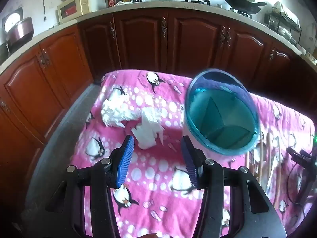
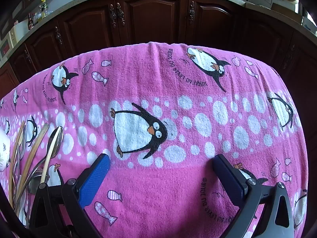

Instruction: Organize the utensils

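Left wrist view showed the left gripper (image 1: 157,148) tilted down over a desk covered with a pink penguin cloth (image 1: 158,168), its blue fingers (image 1: 125,158) well apart with nothing between them. Just ahead and to its right stood the utensil holder (image 1: 221,117), a round cup with a teal rim and inner dividers, leaning a little toward the camera; every compartment that could be seen was empty. It probably stood there so that each kind of utensil could be dropped into its own section. Crumpled white tissues (image 1: 134,119) lay to the left of the holder, apart from it.

Beside the holder on its right lay the loose utensils (image 1: 267,162), thin wooden sticks and something metal, blurred in this view. From the right wrist they were clearer at the far left: chopsticks (image 2: 33,154), a metal spoon (image 2: 54,142) and what looked like a fork, heaped side by side on the cloth. The right gripper (image 2: 161,162) hovered over bare cloth with its fingers (image 2: 95,176) spread as wide as they go, holding nothing, seemingly ready to swing left toward that pile. By the look of it, sorting had not begun.
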Motion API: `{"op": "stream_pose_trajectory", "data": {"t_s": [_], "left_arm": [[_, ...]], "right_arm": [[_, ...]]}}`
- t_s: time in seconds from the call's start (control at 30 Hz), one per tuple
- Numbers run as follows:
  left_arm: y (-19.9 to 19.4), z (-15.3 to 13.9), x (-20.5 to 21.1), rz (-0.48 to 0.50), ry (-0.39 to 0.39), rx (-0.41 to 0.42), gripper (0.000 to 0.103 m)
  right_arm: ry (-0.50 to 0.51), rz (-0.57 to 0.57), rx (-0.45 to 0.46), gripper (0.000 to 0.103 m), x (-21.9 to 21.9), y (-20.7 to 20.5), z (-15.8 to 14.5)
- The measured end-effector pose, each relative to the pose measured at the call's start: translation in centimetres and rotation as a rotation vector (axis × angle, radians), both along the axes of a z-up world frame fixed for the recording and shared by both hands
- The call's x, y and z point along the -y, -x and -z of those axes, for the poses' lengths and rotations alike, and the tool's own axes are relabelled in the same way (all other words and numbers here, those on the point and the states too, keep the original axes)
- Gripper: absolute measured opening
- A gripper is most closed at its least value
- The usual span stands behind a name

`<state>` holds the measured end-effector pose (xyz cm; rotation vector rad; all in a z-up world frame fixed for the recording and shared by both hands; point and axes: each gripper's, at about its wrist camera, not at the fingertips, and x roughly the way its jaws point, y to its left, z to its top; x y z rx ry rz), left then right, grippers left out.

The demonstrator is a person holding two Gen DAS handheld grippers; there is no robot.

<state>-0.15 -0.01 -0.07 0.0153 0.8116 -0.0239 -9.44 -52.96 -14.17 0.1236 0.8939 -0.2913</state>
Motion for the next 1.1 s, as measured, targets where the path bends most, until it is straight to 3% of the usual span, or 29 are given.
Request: {"op": "stream_pose_trajectory", "data": {"t_s": [0.27, 0.3, 0.4, 0.47, 0.63, 0.83, 0.97, 1.1], "left_arm": [[3.6, 1.3, 1.8, 0.04, 0.002, -0.036, 0.049], [3.5, 0.8, 2.6, 0.037, -0.001, -0.078, 0.049], [5.0, 0.3, 3.3, 0.058, -0.012, -0.055, 0.049], [5.6, -0.3, 4.0, 0.074, -0.007, -0.048, 0.049], [5.7, -2.2, 6.4, 0.108, -0.002, -0.039, 0.049], [7.3, -4.9, 8.3, 0.153, 0.017, -0.004, 0.049], [9.0, -6.7, 8.8, 0.193, 0.04, 0.02, 0.049], [10.7, -8.3, 9.0, 0.215, 0.058, 0.063, 0.049]], "right_arm": [[-0.008, 0.008, 0.003, 0.103, 0.2, 0.4, -0.1], [-0.01, 0.01, -0.006, 0.103, -0.2, 0.3, -0.2], [-0.043, -0.03, -0.062, 0.103, -0.5, 0.7, -0.8], [-0.03, -0.048, -0.067, 0.09, -1.5, 1.9, -2.6], [-0.102, -0.025, 0.054, 0.09, -4.5, 8.0, -9.0], [-0.115, -0.029, 0.143, 0.091, -9.3, 14.2, -17.3], [-0.076, -0.032, 0.18, 0.093, -13.7, 15.8, -20.5], [-0.016, -0.035, 0.192, 0.093, -16.2, 16.0, -21.7]]}}
